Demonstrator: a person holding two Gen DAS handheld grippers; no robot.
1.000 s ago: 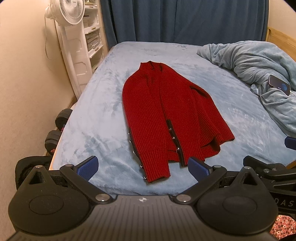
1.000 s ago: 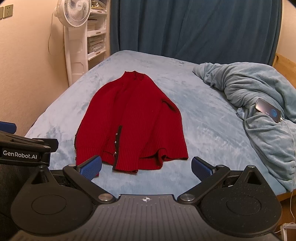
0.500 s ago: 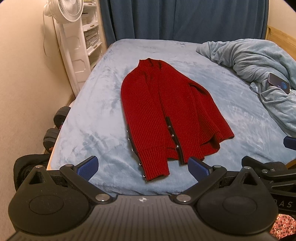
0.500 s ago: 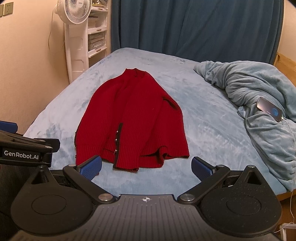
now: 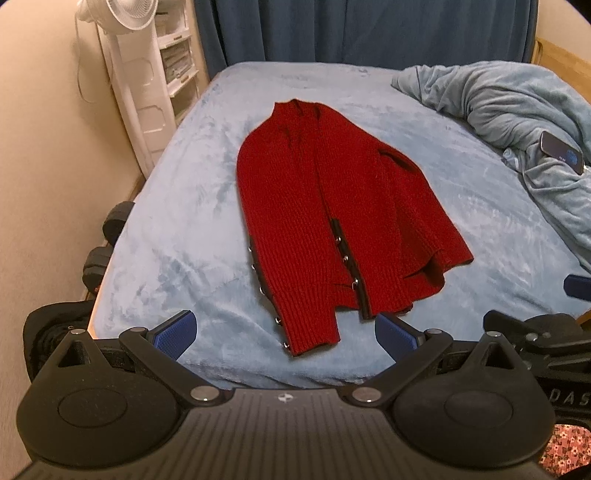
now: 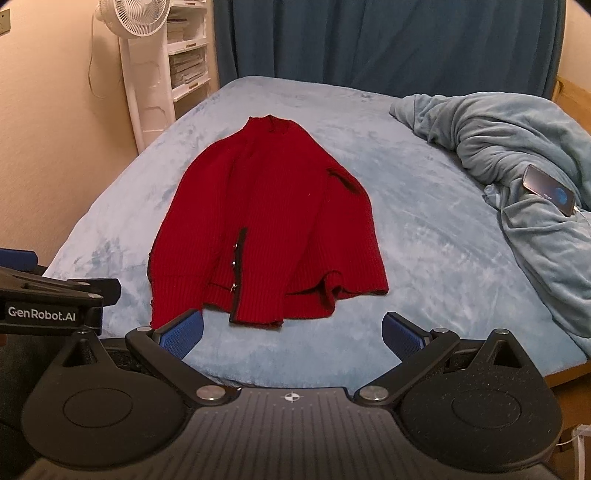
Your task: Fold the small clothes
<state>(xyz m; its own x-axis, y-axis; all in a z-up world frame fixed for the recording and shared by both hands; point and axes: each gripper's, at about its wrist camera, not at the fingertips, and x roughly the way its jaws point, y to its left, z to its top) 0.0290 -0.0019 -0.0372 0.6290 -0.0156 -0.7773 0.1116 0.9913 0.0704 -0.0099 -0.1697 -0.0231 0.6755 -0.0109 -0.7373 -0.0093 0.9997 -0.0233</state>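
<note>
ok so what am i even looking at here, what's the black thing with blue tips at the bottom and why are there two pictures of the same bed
There is no robot here. A person holds a two-finger gripper in each hand, and each gripper carries a wide-angle camera that looks forward along its fingers. That gives two pictures: one from the left gripper, one from the right gripper. The black shape at the bottom is the gripper's body; the blue tips are its finger pads. Both grippers are open and hold nothing. Each also shows at the edge of the other's picture.

On the blue bed lies a red cardigan, spread out with its sleeves laid over the front, waiting to be folded. To the right sits a bunched blanket with a phone on it. A white fan stands by the wall.
</note>
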